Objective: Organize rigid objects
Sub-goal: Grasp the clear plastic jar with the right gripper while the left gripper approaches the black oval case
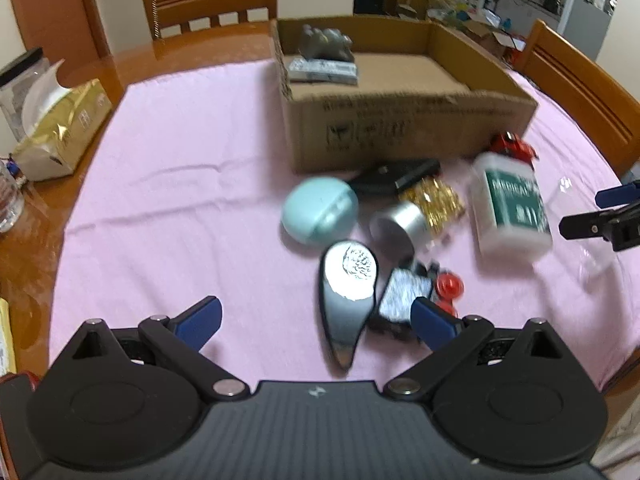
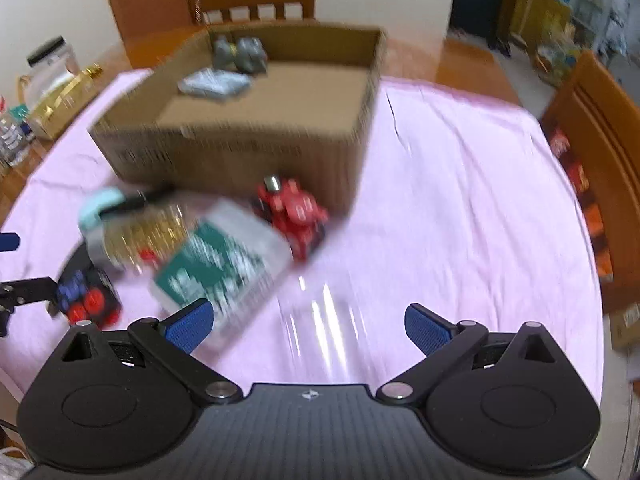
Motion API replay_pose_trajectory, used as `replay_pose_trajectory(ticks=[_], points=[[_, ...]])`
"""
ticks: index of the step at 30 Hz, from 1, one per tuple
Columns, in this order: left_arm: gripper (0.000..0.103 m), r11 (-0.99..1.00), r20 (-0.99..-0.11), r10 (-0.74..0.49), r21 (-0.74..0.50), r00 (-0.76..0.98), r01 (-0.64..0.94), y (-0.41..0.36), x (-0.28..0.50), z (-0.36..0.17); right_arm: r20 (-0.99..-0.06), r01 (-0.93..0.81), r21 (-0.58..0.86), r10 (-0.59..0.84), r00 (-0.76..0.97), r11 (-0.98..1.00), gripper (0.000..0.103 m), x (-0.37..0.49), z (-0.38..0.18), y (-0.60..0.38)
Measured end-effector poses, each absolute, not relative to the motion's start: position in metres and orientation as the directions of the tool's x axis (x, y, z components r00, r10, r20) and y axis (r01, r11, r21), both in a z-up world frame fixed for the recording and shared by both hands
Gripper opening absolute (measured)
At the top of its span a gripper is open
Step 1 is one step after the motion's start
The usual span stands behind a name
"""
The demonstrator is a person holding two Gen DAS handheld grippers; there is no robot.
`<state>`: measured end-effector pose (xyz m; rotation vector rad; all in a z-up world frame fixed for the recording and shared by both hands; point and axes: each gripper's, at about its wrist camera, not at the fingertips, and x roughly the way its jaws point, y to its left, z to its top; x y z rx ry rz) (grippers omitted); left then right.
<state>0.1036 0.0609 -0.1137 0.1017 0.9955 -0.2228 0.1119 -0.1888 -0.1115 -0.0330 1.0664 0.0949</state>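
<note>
With both the left gripper [image 1: 316,316] and right gripper [image 2: 308,322] spread wide and empty, centre the left gripper's fingers squarely over the silver-topped black piece [image 1: 346,300] before closing, then carry it to the cardboard box [image 1: 404,128]

Black hand-held gripper [image 1: 316,320], blue pads [image 1: 200,322]

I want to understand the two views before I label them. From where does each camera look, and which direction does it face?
Left wrist: sits behind the open left hand-held gripper, facing across the pink cloth to the cardboard box; the right hand-held gripper's fingers show at its right edge.
Right wrist: sits behind the open right hand-held gripper, facing the box from farther right; nothing held.
Shared: box, white bottle, red toy car.
</note>
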Motion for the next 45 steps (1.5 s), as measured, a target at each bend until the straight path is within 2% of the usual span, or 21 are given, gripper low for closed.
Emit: replay_pose_trajectory(ticks=[10, 25, 30, 37, 45], points=[[0.1, 0.966, -0.87, -0.117, 0.013, 0.48, 0.258, 0.068, 0.093, -0.136, -0.898, -0.089, 0.081, 0.112, 0.425, 0.993, 0.103, 0.09, -0.115, -0.175], [0.101, 0.992, -0.854, -0.016, 0.05, 0.52, 0.113, 0.114, 0.123, -0.143, -0.904, -0.161, 0.136, 0.189, 0.383, 0.978, 0.103, 0.082, -0.107, -0.158], [0.101, 0.996, -0.845, 0.038, 0.072, 0.533, 0.043, 0.124, 0.137, -0.144, -0.899, -0.186, 0.103, 0.171, 0.403, 0.977, 0.103, 0.083, -0.1, -0.162], [0.101, 0.997, -0.855, 0.029, 0.059, 0.518, 0.043, 0.12, 0.132, -0.144, -0.859, -0.323, 0.007, 0.171, 0.483, 0.947, 0.103, 0.121, -0.08, -0.172], [0.101, 0.998, -0.868, -0.017, 0.013, 0.497, 0.058, 0.112, 0.119, -0.144, -0.904, -0.428, 0.111, 0.27, 0.332, 0.897, 0.103, 0.156, -0.101, -0.178]])
